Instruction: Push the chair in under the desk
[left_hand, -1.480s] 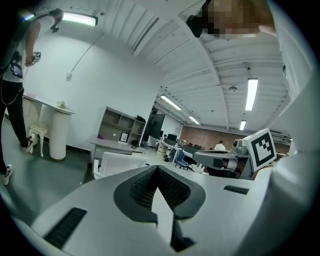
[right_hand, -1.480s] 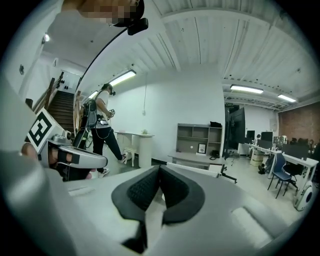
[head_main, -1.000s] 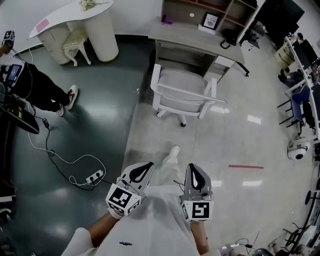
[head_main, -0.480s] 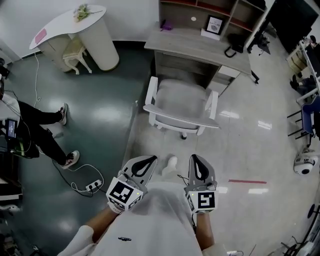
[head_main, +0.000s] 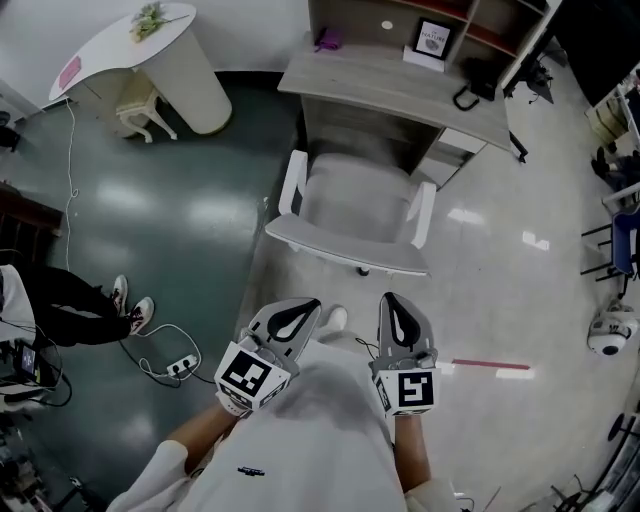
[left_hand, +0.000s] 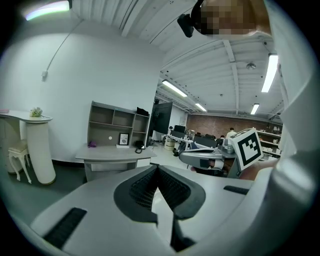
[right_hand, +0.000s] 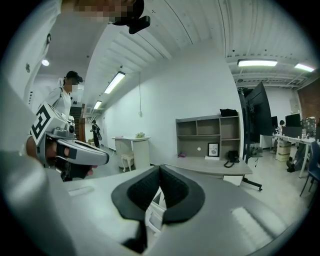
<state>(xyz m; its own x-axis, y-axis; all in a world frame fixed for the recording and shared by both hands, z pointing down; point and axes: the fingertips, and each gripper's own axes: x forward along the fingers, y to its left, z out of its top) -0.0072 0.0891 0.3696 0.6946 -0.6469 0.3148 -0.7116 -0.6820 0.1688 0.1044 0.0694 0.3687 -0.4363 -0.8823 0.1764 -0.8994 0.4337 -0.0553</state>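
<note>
A white office chair (head_main: 352, 206) with a grey seat stands on the floor, its seat toward the grey desk (head_main: 395, 85) and its backrest rim (head_main: 345, 250) toward me. Both grippers are held at waist height just short of the backrest, touching nothing. My left gripper (head_main: 306, 305) is shut and empty, and my right gripper (head_main: 392, 300) is shut and empty too. In the left gripper view the shut left gripper (left_hand: 157, 168) points at the desk (left_hand: 112, 154). In the right gripper view a strip of the chair (right_hand: 154, 212) shows below the shut right gripper (right_hand: 160, 167).
A shelf unit with a picture frame (head_main: 432, 40) stands on the desk. At the left are a white curved counter (head_main: 140, 45), a small stool (head_main: 138, 105), a power strip with cable (head_main: 180, 364) and a person's legs (head_main: 75, 300). A red tape line (head_main: 490, 365) marks the floor at the right.
The chair and desk have come closer in the head view as I stepped forward. The person at the left has walked down the frame. Both grippers have stayed shut.
</note>
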